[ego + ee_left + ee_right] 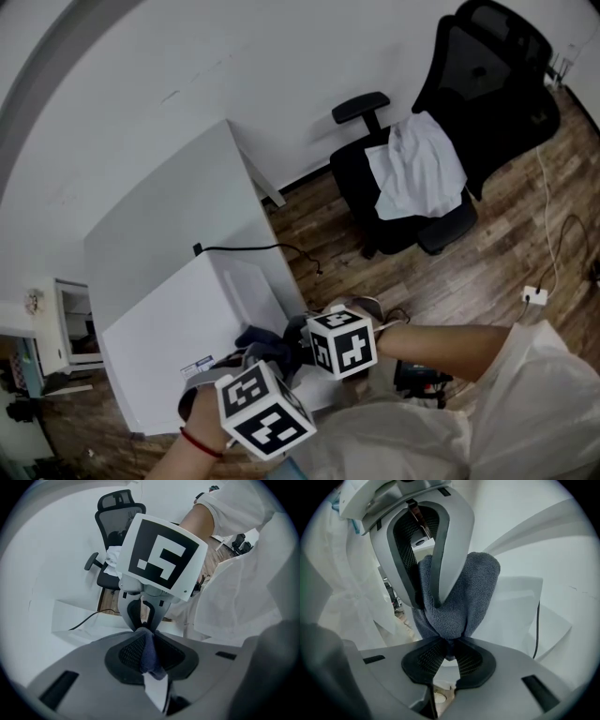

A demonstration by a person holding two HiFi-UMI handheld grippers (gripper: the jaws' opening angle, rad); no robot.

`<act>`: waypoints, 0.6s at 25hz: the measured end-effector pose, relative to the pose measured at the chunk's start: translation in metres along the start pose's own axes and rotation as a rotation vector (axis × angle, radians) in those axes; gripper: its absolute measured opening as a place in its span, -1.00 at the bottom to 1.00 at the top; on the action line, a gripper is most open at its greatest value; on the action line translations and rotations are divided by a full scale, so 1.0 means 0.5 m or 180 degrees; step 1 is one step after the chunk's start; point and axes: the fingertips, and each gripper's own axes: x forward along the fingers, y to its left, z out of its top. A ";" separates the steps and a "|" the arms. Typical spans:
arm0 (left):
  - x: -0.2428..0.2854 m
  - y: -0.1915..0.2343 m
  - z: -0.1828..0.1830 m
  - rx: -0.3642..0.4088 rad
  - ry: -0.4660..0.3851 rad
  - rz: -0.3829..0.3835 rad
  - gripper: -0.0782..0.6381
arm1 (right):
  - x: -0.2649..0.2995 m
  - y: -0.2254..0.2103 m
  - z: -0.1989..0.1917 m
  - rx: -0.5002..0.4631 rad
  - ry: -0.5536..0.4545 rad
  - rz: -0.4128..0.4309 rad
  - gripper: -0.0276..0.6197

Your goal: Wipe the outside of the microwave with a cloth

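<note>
A white microwave [187,328] stands on a white table [169,206], seen from above in the head view. At its near right corner lies a bunched dark blue cloth [267,339], which both grippers hold. My left gripper [145,632] points straight down and is shut on one fold of the cloth [149,651]. My right gripper [449,641] is shut on another fold of the cloth [464,597], facing the left one closely. In the head view the marker cubes [265,410] [342,340] hide both pairs of jaws.
A black power cable [253,247] runs from the microwave's back over the table. A black office chair [450,141] with a white garment [417,169] stands on the wooden floor to the right. A white plug strip [534,295] lies on the floor.
</note>
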 end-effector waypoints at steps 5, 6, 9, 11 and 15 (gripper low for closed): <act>-0.003 -0.034 0.002 -0.0006 -0.0053 -0.0078 -0.62 | 0.005 0.038 0.004 0.0024 0.0001 0.0071 -0.70; -0.003 -0.037 0.000 -0.0010 -0.0058 -0.0076 -0.62 | 0.005 0.041 0.004 0.0028 0.0001 0.0057 -0.70; -0.007 -0.048 0.000 -0.0020 -0.0077 -0.0083 -0.62 | 0.004 0.052 0.006 0.0033 0.0004 0.0044 -0.70; -0.009 -0.060 -0.001 -0.0017 -0.0079 -0.0111 -0.62 | 0.004 0.063 0.006 0.0004 0.0020 0.0060 -0.70; -0.015 -0.082 -0.006 -0.0047 -0.0116 -0.0226 -0.62 | 0.002 0.089 0.006 -0.0023 0.0048 0.0192 -0.70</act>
